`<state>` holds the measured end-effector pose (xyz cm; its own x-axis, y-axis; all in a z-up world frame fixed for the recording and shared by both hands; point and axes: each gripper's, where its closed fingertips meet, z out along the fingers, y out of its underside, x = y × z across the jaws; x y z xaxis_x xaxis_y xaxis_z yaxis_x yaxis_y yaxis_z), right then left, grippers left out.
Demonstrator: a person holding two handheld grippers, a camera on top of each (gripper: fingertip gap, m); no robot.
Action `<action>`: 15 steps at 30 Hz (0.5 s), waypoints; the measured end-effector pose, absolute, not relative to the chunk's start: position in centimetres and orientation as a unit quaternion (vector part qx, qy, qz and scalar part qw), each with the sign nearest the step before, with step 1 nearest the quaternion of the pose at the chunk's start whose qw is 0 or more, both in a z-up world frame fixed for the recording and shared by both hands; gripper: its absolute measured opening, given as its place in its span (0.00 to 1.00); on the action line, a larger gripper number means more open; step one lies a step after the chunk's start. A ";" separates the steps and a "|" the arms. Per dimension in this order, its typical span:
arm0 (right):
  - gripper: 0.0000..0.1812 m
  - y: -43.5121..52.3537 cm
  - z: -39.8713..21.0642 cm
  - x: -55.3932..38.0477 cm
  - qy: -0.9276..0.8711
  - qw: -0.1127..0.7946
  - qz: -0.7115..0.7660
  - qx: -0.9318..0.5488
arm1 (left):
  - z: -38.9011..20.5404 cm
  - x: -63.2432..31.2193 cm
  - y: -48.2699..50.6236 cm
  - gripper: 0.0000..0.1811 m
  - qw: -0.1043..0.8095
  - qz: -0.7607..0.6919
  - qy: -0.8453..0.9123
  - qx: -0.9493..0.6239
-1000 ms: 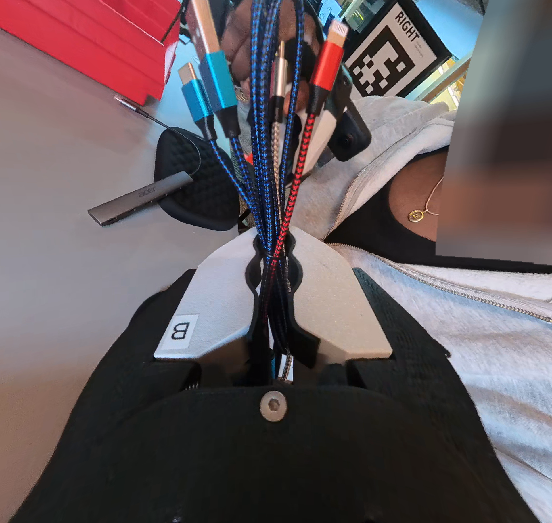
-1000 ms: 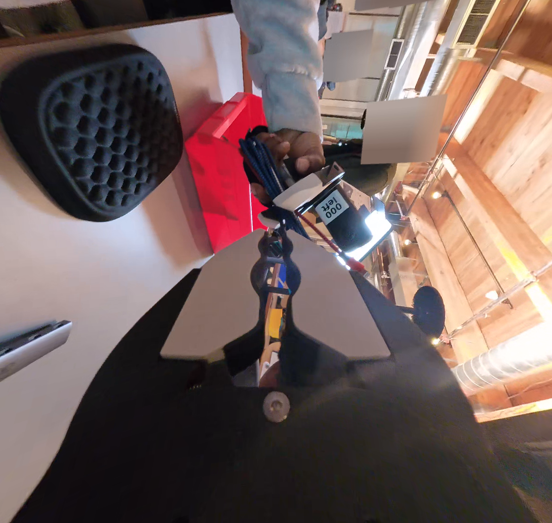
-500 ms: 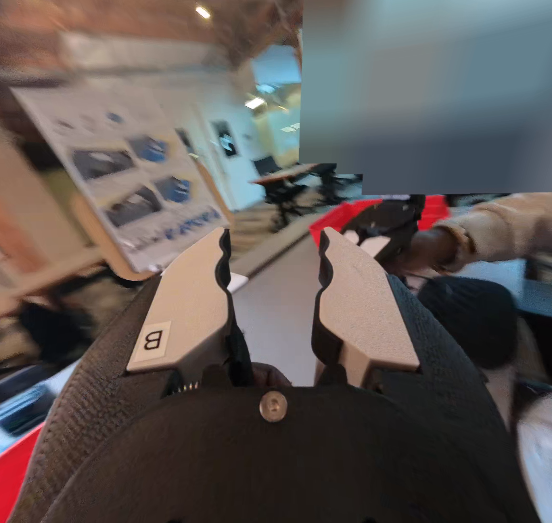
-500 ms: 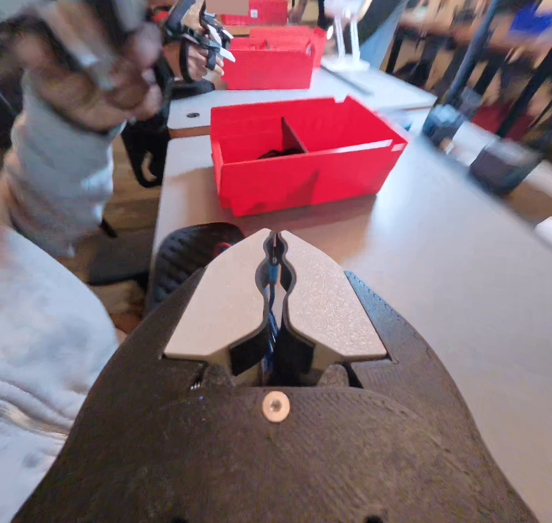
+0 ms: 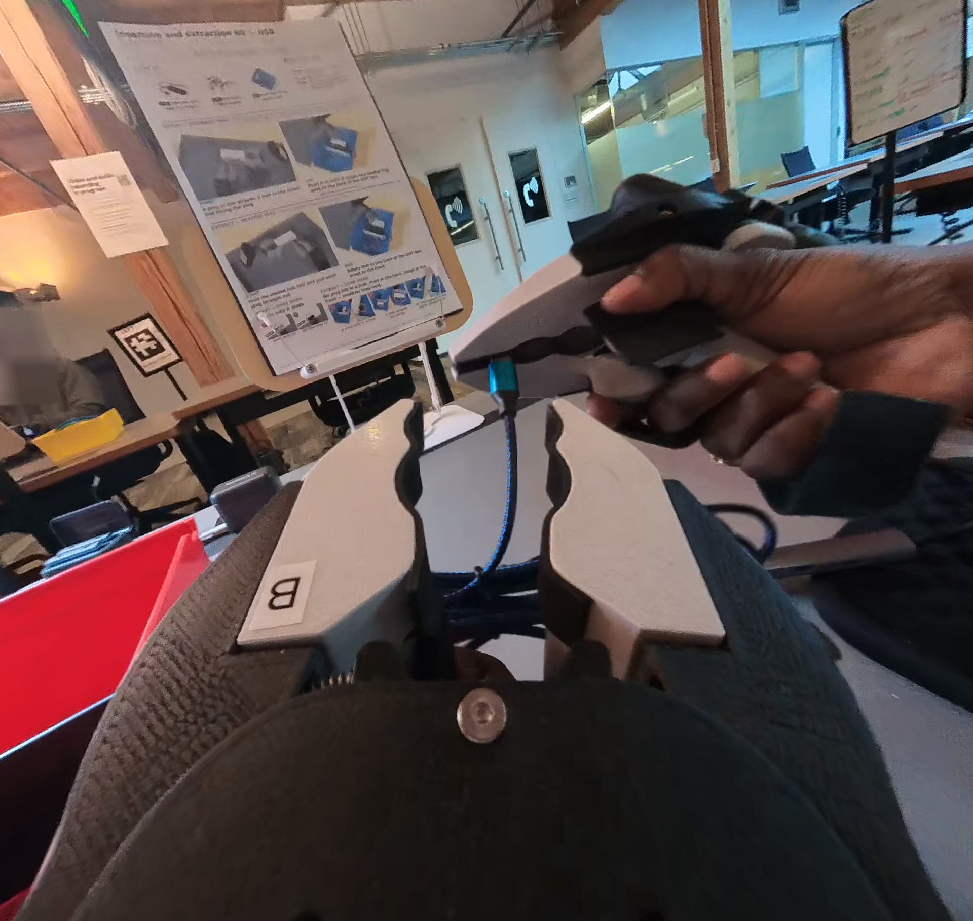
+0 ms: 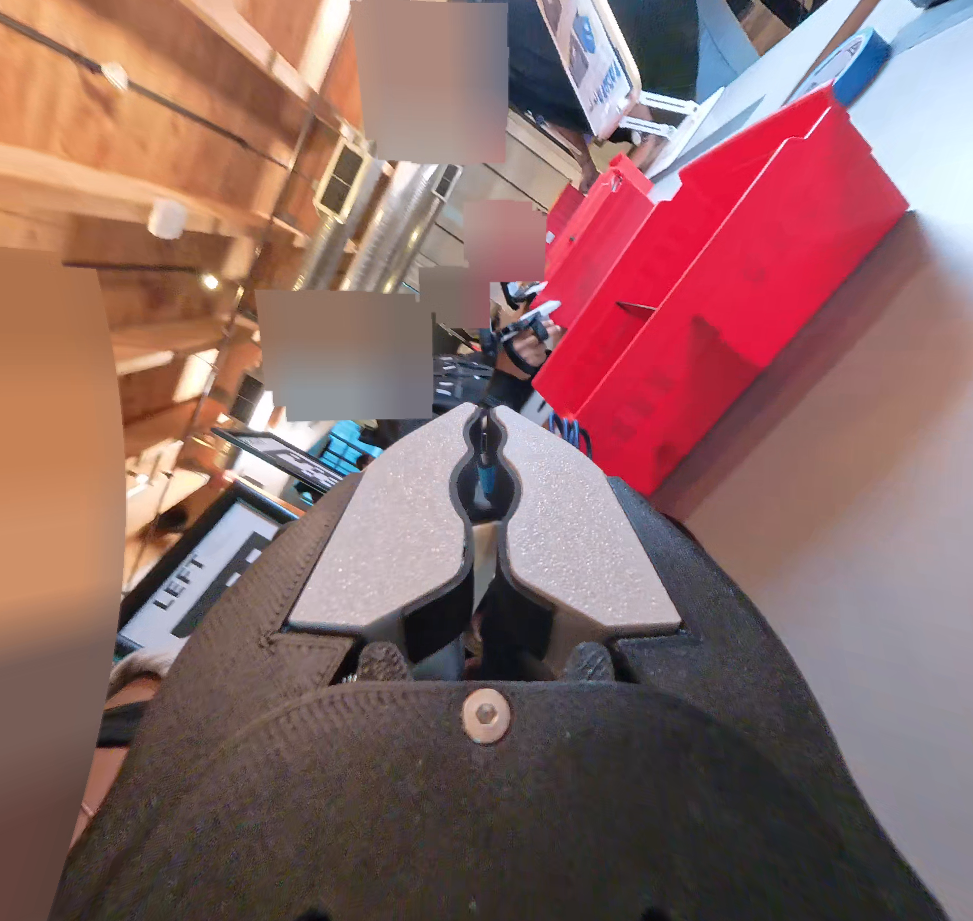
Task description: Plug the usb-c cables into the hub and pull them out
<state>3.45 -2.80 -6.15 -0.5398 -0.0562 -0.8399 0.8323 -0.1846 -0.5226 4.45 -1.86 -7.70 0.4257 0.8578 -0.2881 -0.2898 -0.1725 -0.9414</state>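
In the left wrist view my left gripper (image 5: 484,406) is open, with its jaws wide apart. A blue braided cable (image 5: 508,474) rises between its fingers from a cable bundle (image 5: 484,595) lying on the grey table. My right gripper (image 5: 460,364), held in a hand, is shut on that cable's blue plug (image 5: 503,374) just above and beyond the left fingertips. In the right wrist view my right gripper (image 6: 482,414) is shut with the blue plug (image 6: 487,474) between its pads. A slim grey hub (image 5: 837,553) lies on the table to the right.
A red bin (image 5: 79,632) stands at the left. An instruction board (image 5: 295,201) on a stand is behind the table. Red bins (image 6: 711,317) and a blue tape roll (image 6: 863,64) sit on the table (image 6: 842,527). Another person's hand holds a gripper (image 6: 526,332) farther off.
My left gripper let go of the cable bundle and opened. My right gripper now holds one blue plug lifted from the bundle. Both cameras swung round.
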 end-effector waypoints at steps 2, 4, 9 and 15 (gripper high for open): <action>0.00 -3.0 -6.2 3.7 0.528 0.339 -0.690 0.362 | -8.0 4.2 -2.0 0.19 0.587 0.494 -0.238 -0.596; 0.00 -3.2 -6.5 4.0 0.511 0.349 -0.693 0.371 | -8.4 4.1 -2.0 0.12 0.566 0.511 -0.235 -0.603; 0.01 -3.2 -7.3 4.4 0.496 0.369 -0.689 0.377 | -9.2 4.8 -1.5 0.03 0.576 0.482 -0.208 -0.626; 0.11 -3.0 -9.7 7.5 0.582 0.379 -0.641 0.327 | -11.2 7.8 -3.7 0.03 0.473 0.416 -0.155 -0.761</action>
